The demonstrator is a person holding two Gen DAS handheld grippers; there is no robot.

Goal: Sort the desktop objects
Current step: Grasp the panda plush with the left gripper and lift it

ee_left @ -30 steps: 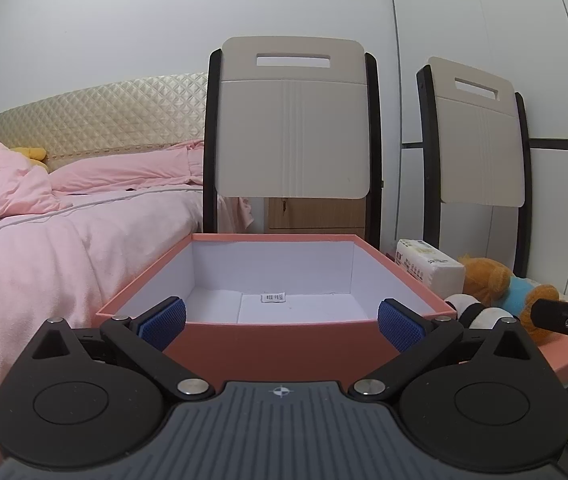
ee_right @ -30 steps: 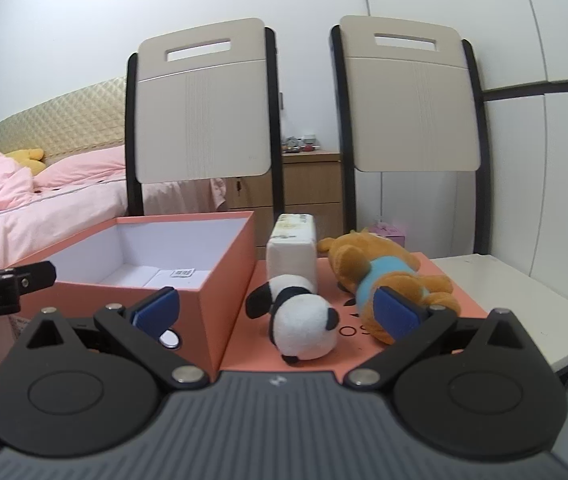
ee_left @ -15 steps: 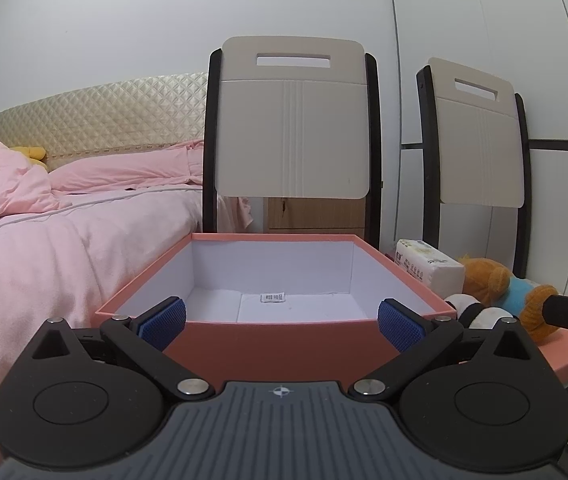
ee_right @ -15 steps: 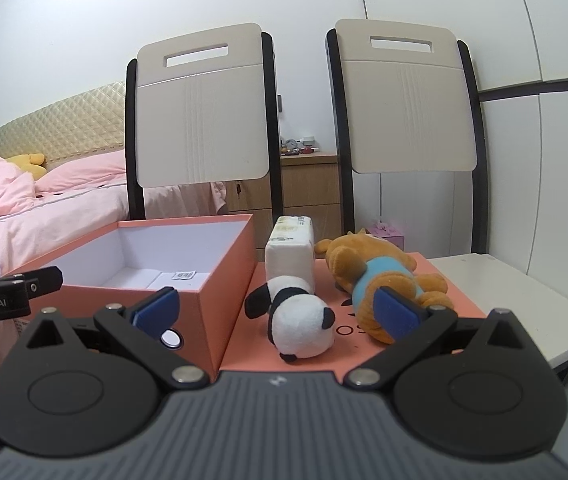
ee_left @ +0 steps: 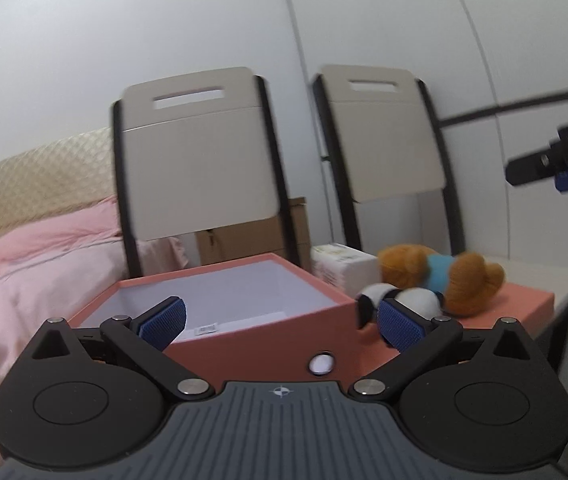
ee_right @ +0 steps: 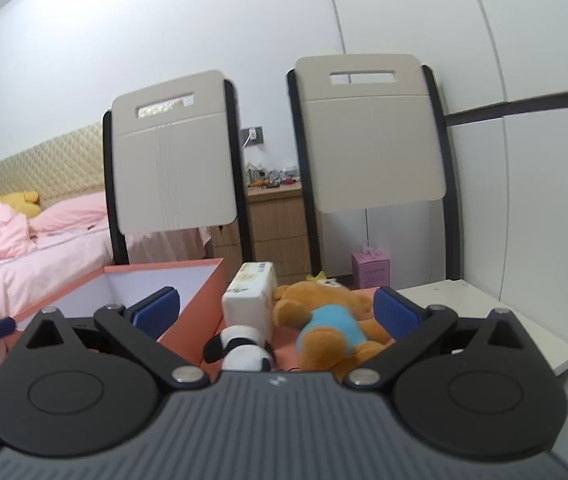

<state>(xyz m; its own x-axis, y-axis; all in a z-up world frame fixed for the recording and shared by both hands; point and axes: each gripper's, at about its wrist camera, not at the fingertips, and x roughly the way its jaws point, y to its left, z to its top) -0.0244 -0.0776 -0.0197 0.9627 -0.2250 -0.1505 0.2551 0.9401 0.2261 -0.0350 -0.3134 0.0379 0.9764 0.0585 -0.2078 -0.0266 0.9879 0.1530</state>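
An open orange box (ee_left: 267, 332) with a white inside stands on an orange lid (ee_left: 524, 300). To its right lie a white tissue pack (ee_left: 344, 266), a panda plush (ee_left: 412, 300) and a brown bear plush in a blue shirt (ee_left: 440, 276). My left gripper (ee_left: 281, 320) is open and empty, in front of the box's near corner. My right gripper (ee_right: 275, 310) is open and empty, raised above the tissue pack (ee_right: 249, 300), panda (ee_right: 241, 350) and bear (ee_right: 330, 324); the box (ee_right: 191, 304) is on its left. The right gripper also shows in the left wrist view (ee_left: 556, 160), high on the right.
Two folded chairs (ee_right: 175, 168) (ee_right: 372, 132) lean on the wall behind. A bed with pink bedding (ee_left: 23, 276) is on the left. The lid rests on a white table (ee_right: 484, 308). A wooden nightstand (ee_right: 275, 224) and a small pink box (ee_right: 370, 270) sit behind.
Both grippers have risen and tilted down. The left view has swung right toward the plush toys. The right gripper has moved forward over the toys. Both stay open.
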